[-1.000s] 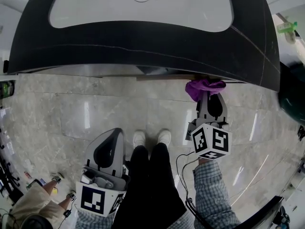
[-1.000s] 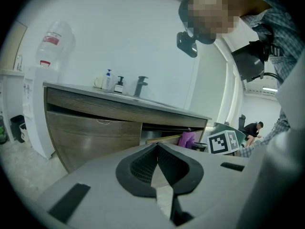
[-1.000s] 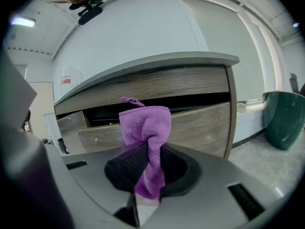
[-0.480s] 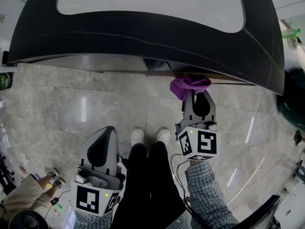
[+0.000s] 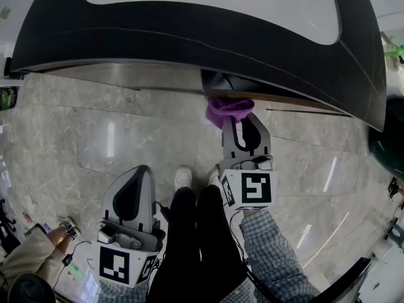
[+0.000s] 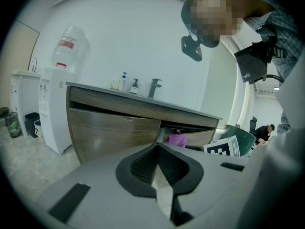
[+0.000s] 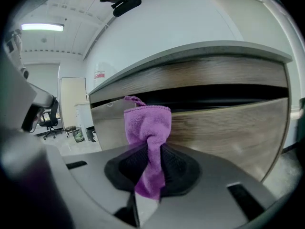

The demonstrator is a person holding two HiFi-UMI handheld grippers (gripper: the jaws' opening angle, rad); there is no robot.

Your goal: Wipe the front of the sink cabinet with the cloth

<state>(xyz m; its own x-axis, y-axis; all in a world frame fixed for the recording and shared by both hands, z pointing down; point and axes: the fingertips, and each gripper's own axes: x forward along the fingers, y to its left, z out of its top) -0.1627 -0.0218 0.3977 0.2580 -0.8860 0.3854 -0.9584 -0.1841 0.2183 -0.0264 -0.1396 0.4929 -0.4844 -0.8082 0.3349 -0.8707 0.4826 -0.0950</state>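
right gripper view: cloth (image 7: 147, 128) pinched between jaws

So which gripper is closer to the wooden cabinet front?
Right. The right gripper, shut on the purple cloth, is up at the cabinet front. The left gripper hangs low beside the person's legs, well away from it.

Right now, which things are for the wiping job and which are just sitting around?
For the job: purple cloth, right gripper pinching it, wooden cabinet front.
Just around: water bottle, soap bottles, dark bin, empty left gripper.
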